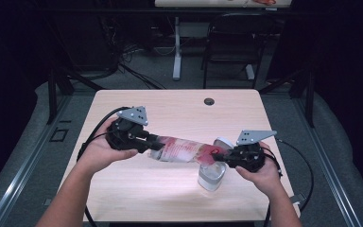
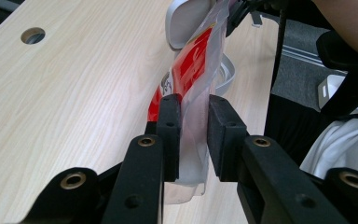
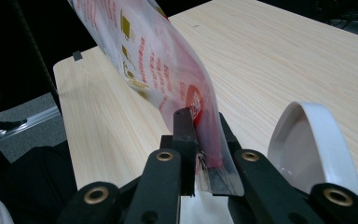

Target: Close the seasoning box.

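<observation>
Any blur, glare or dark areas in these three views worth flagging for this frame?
High view: the table is lit, the surroundings dark; the red-printed bag looks soft, its print unreadable. Left gripper view: the fingers are sharp, the white lid behind blurs. Right gripper view: the fingers are crisp, the bag's far print softens, the background is nearly black.

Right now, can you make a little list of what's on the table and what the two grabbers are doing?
table: light wood desk
bag: clear plastic pouch with red print, stretched between both grippers
left gripper: clamped on one end of the pouch
right gripper: clamped on the other end
under the pouch: clear container
nearby: white lid
</observation>
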### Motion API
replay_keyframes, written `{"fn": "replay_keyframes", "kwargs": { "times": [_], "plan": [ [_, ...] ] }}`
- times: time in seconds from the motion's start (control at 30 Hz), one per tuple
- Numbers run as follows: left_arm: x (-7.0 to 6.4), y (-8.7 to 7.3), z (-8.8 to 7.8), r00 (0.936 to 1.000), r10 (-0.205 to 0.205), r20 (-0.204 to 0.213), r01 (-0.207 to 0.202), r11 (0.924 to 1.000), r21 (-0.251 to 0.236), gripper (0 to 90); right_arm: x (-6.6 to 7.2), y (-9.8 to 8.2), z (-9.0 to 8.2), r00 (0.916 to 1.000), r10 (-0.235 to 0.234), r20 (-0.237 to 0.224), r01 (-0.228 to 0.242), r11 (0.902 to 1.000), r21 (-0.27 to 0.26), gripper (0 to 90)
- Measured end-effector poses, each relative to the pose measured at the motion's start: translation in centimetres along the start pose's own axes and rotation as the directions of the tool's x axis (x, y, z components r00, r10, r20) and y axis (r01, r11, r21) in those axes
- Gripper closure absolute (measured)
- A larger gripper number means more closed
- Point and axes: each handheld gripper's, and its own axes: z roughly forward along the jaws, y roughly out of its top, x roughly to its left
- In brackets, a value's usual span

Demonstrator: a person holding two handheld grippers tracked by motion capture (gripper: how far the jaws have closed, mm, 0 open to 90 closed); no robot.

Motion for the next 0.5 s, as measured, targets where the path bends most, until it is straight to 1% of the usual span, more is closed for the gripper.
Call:
{"fn": "replay_keyframes", "kwargs": {
  "times": [0.23,0.37,0.5],
  "plan": [
    [0.05,0.06,0.0,1.0,0.0,-0.002,0.0,1.0,0.002,76.5,-0.13,-0.07,-0.24,1.0,0.003,0.001,-0.003,1.0,-0.002,84.9],
    [0.09,0.11,0.0,1.0,0.003,0.0,-0.003,1.0,0.004,76.6,-0.26,-0.17,-0.41,1.0,0.002,-0.006,-0.002,1.0,-0.002,84.9],
    [0.05,0.19,-0.01,1.0,0.002,0.0,-0.002,1.0,0.006,76.7,-0.28,-0.21,-0.5,1.0,-0.003,-0.008,0.003,1.0,0.005,85.2]
  ]
}}
